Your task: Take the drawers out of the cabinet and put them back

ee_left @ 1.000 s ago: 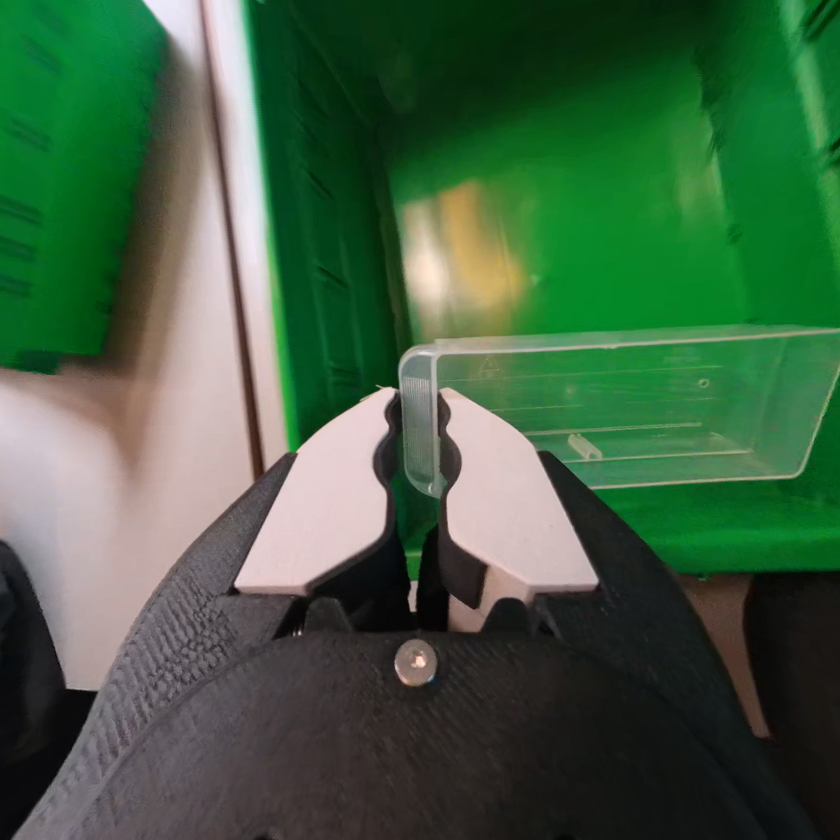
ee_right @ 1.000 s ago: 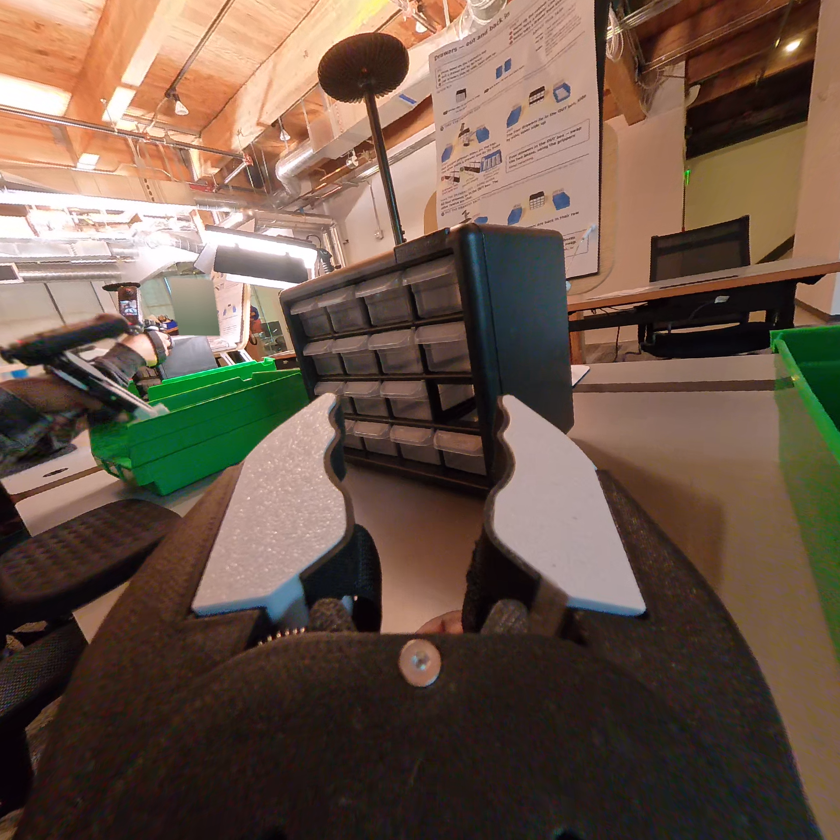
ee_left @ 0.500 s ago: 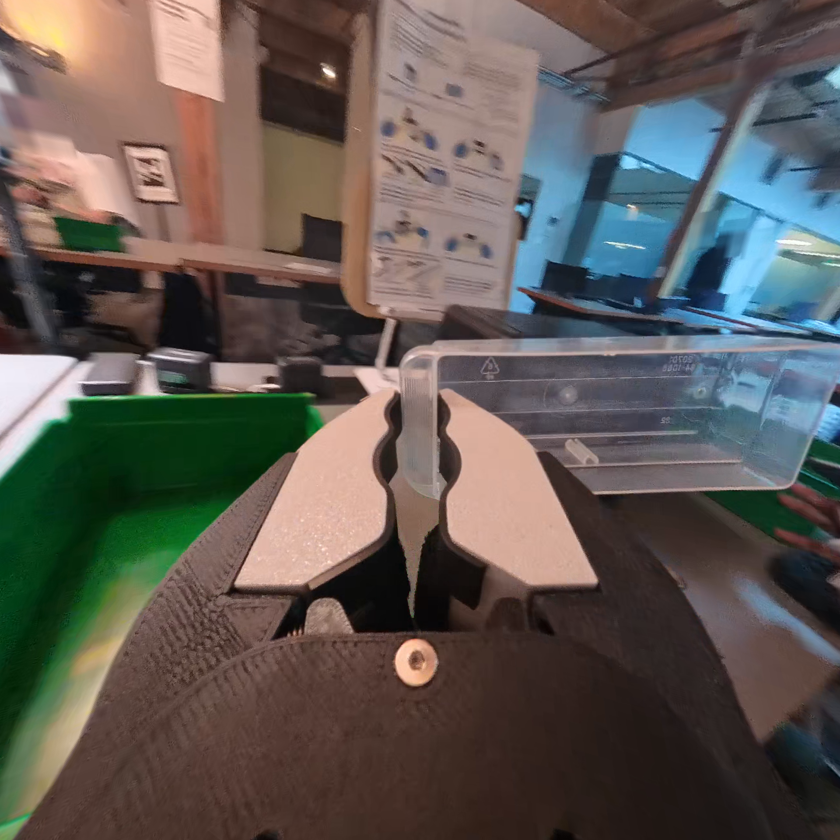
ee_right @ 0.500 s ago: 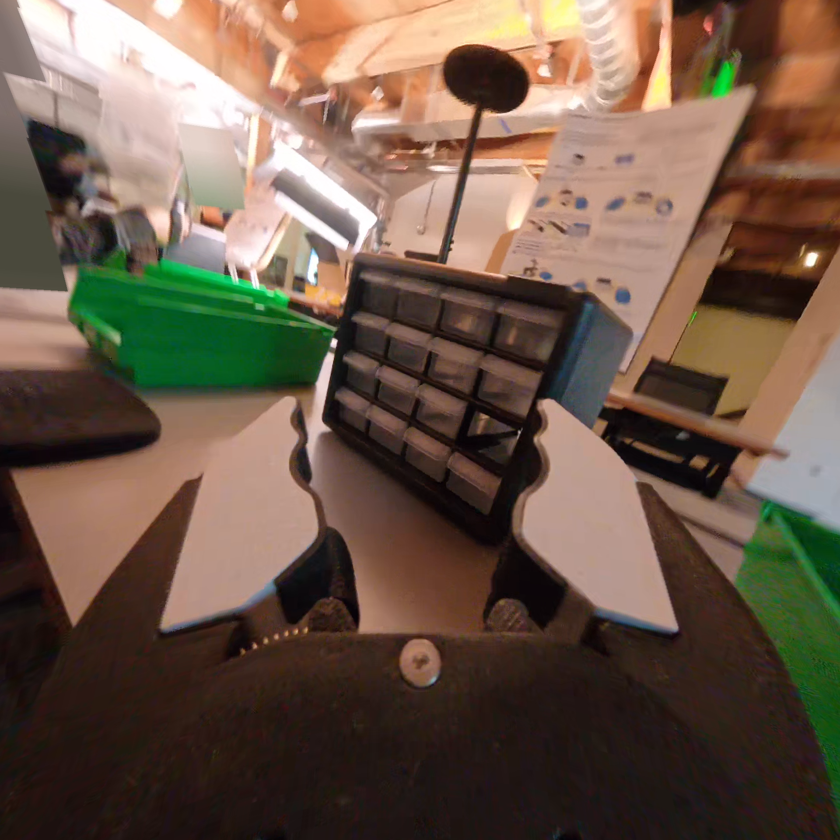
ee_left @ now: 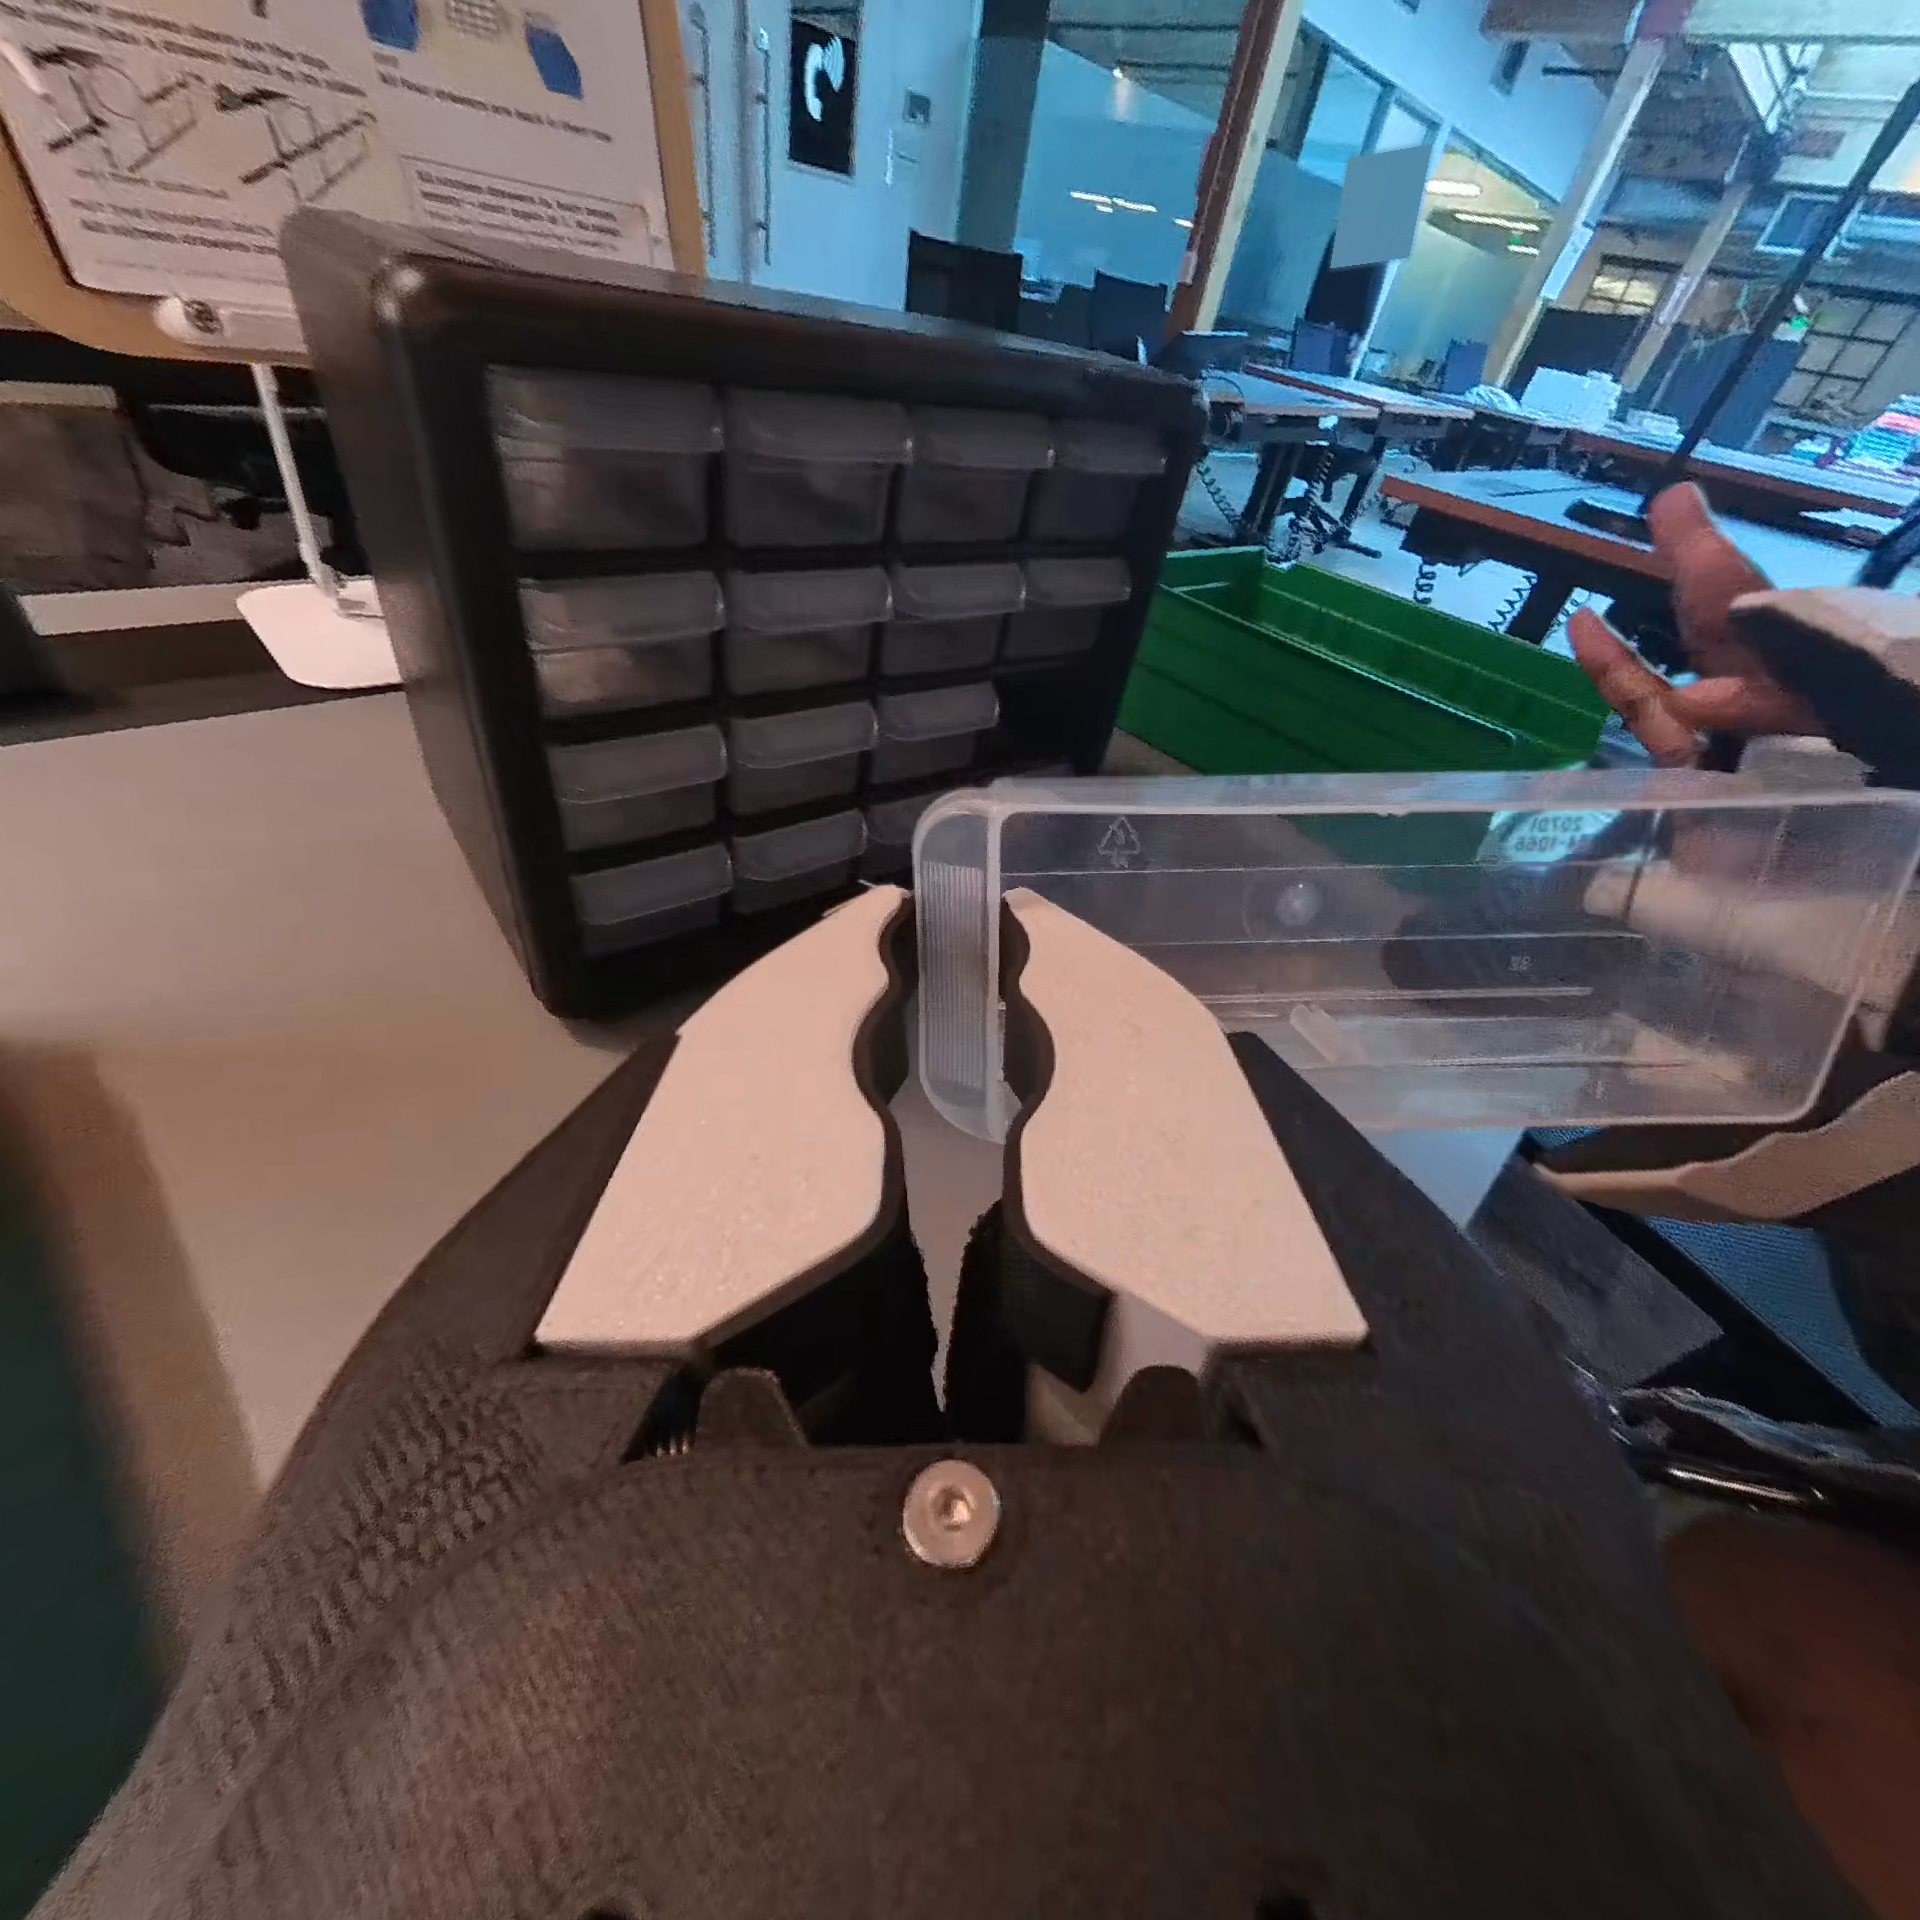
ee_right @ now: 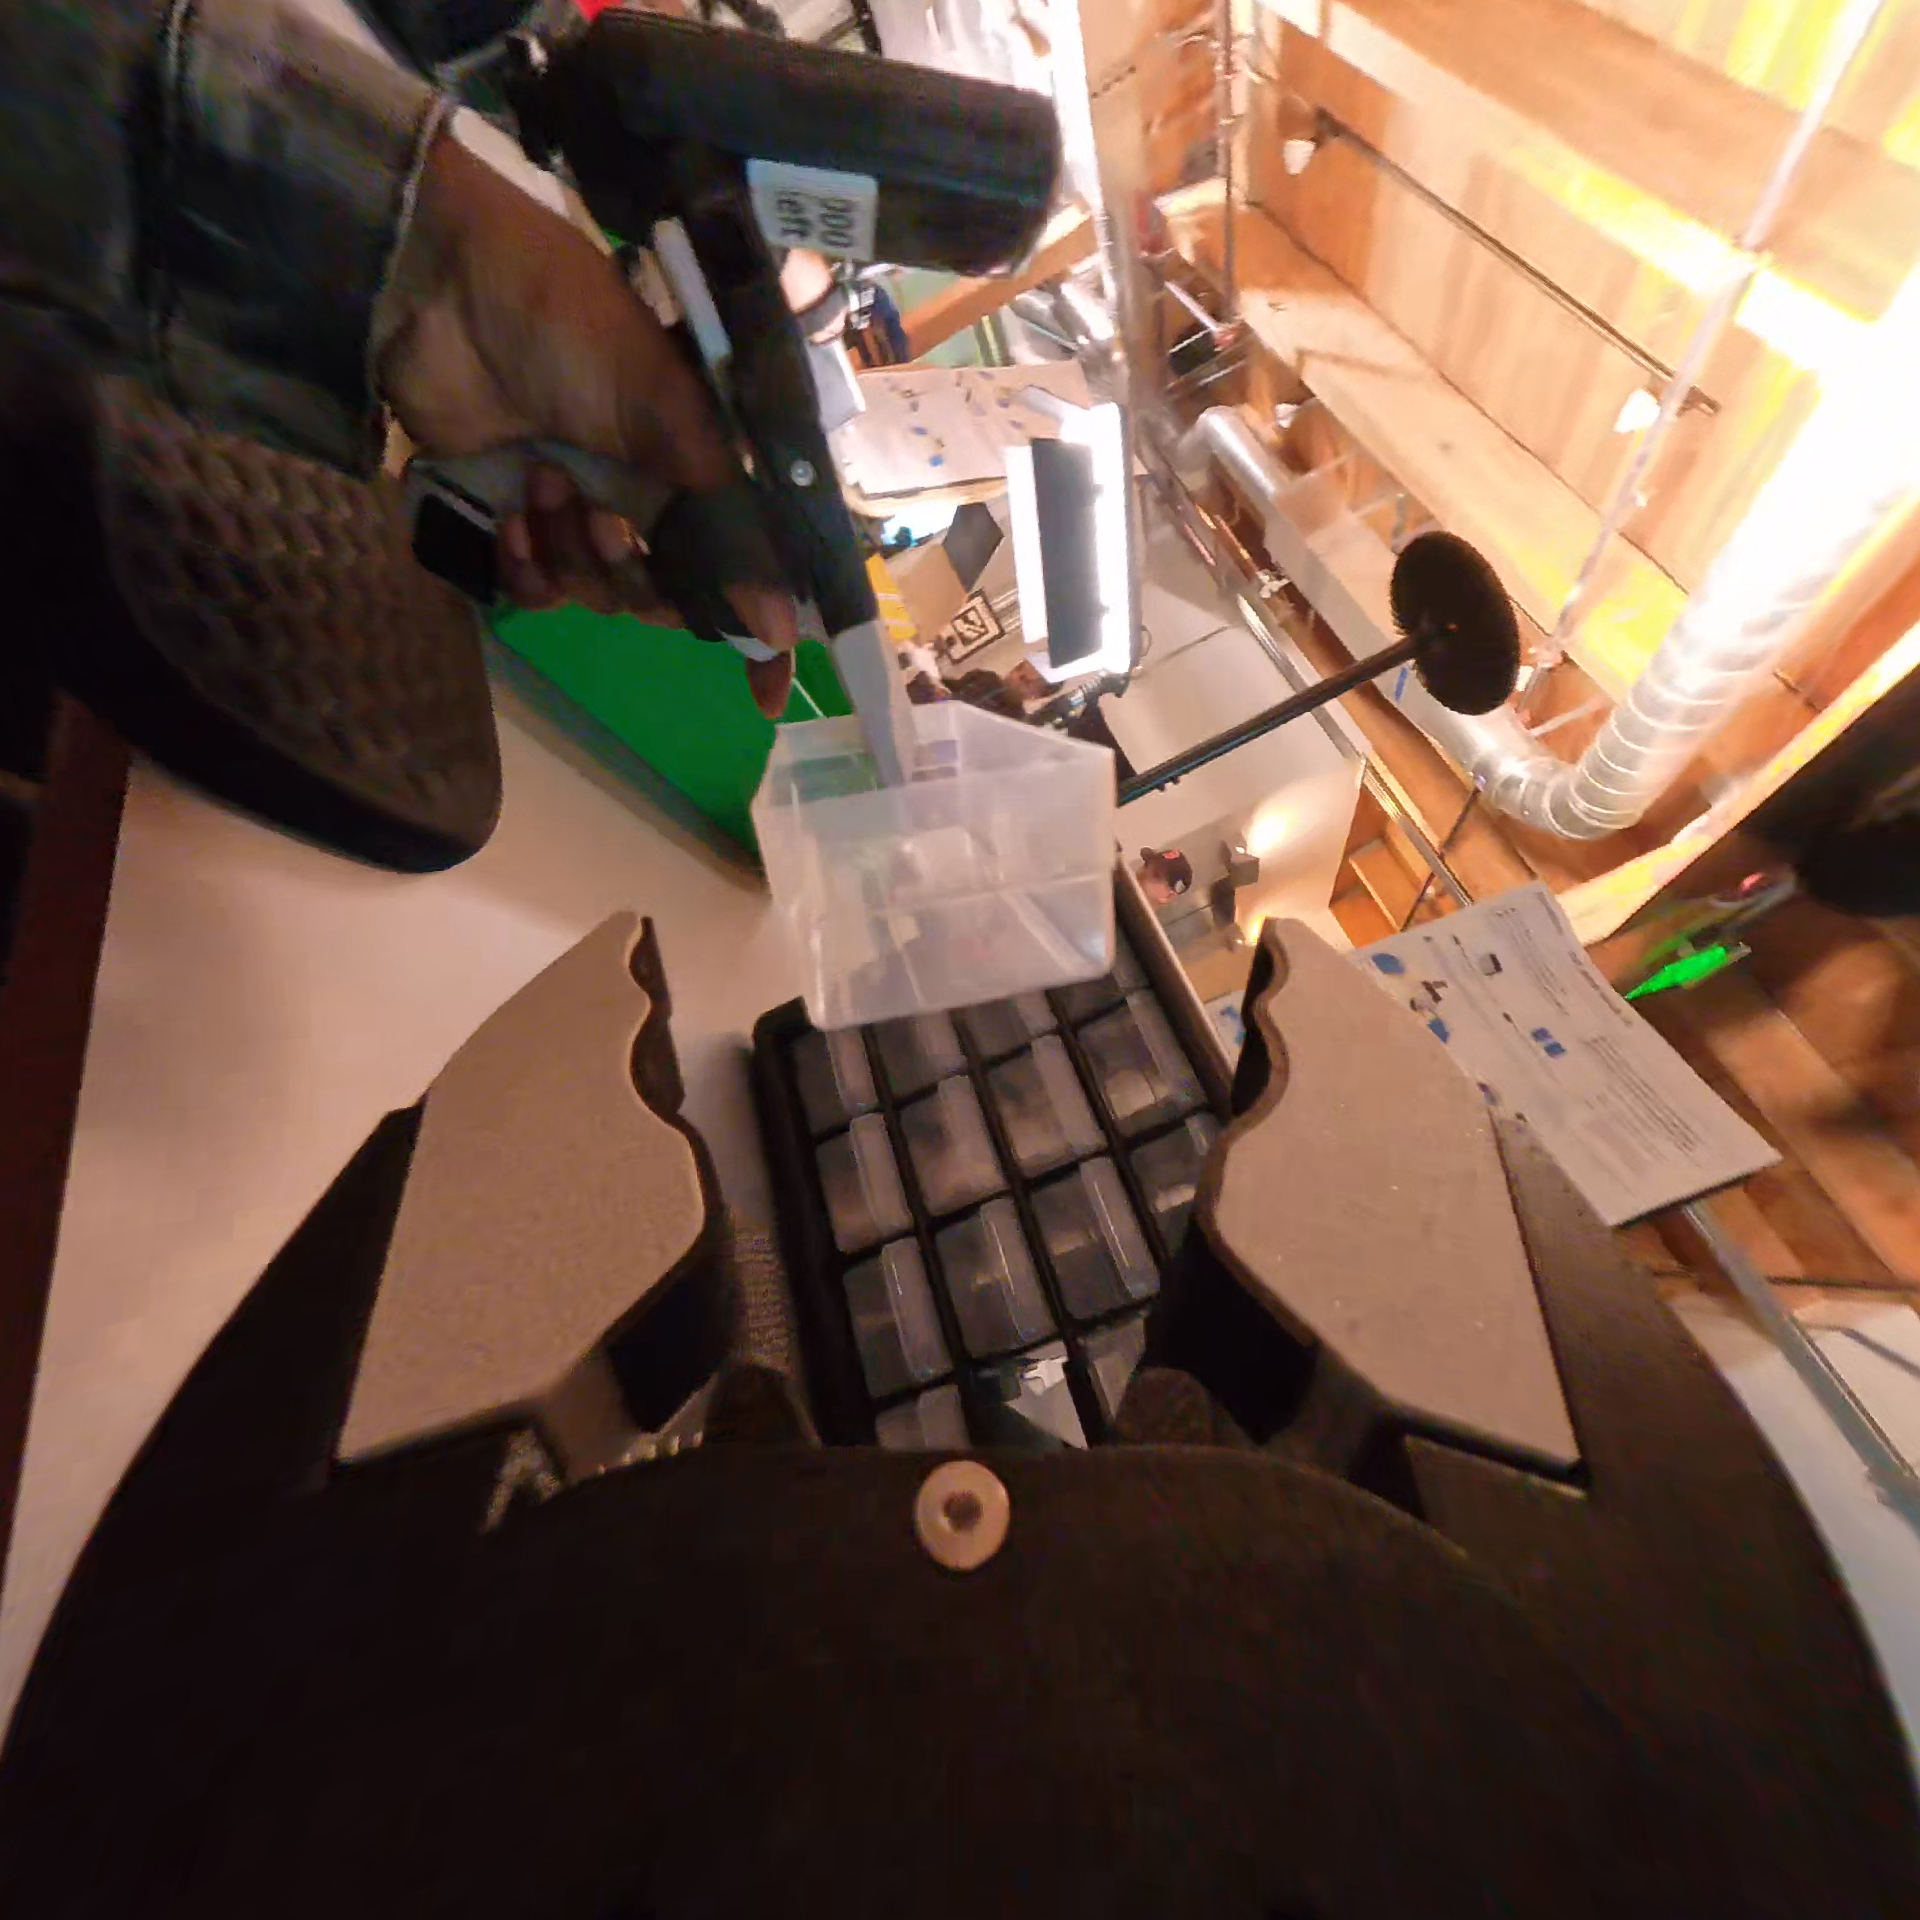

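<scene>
— Swung away from the green bin (ee_left: 1340, 665), that clear drawer (ee_left: 1455, 966) now hangs before the black drawer cabinet (ee_left: 727, 582), doesn't it?

— Yes. Left gripper (ee_left: 958, 935) is clenched on its front tab, the drawer's body stretching off to the right of the fingers (ee_left: 1132, 1122), off the table (ee_left: 208, 914).

— And the other one?

— Right gripper (ee_right: 951, 997) is spread wide and empty, rolled sideways, with the cabinet (ee_right: 997, 1164) showing between its fingers (ee_right: 540, 1174) and the drawer (ee_right: 935, 862) just beyond the tips.
</scene>
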`<state>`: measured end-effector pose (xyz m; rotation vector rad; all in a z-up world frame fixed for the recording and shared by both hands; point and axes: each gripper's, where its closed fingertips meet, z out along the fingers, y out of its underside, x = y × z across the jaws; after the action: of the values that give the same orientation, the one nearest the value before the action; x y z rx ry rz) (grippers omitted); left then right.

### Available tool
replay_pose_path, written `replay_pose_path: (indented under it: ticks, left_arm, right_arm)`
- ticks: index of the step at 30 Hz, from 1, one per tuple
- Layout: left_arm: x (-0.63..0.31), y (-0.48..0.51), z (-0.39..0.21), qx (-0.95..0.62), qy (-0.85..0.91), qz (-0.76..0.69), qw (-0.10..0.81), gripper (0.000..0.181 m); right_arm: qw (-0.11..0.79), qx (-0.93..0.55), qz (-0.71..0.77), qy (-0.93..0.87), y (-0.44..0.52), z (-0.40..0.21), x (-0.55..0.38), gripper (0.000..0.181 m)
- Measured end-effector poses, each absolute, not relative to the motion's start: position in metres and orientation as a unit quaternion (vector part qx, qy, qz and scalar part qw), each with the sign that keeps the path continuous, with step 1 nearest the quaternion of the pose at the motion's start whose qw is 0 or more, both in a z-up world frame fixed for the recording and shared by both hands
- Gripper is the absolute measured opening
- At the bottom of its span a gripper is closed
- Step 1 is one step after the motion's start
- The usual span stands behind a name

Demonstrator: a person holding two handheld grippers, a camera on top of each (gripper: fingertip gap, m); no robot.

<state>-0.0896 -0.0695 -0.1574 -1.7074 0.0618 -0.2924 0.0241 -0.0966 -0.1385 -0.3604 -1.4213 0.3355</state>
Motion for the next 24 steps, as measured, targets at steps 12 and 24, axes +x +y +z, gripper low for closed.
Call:
replay_pose_path:
  ticks: [12, 24]
  left_arm:
    - [-0.071, -0.069, -0.167, -0.77, 0.063, -0.111, 0.625, 0.013]
    - [-0.039, -0.122, -0.078, -0.498, 0.173, -0.211, 0.823, 0.089]
  right_arm:
    - [0.704, -0.137, 0.088, -0.691, -0.1, -0.157, 0.008, 0.08]
    - [0.687, -0.219, 0.448, -0.529, -0.099, -0.086, 0.054, 0.076]
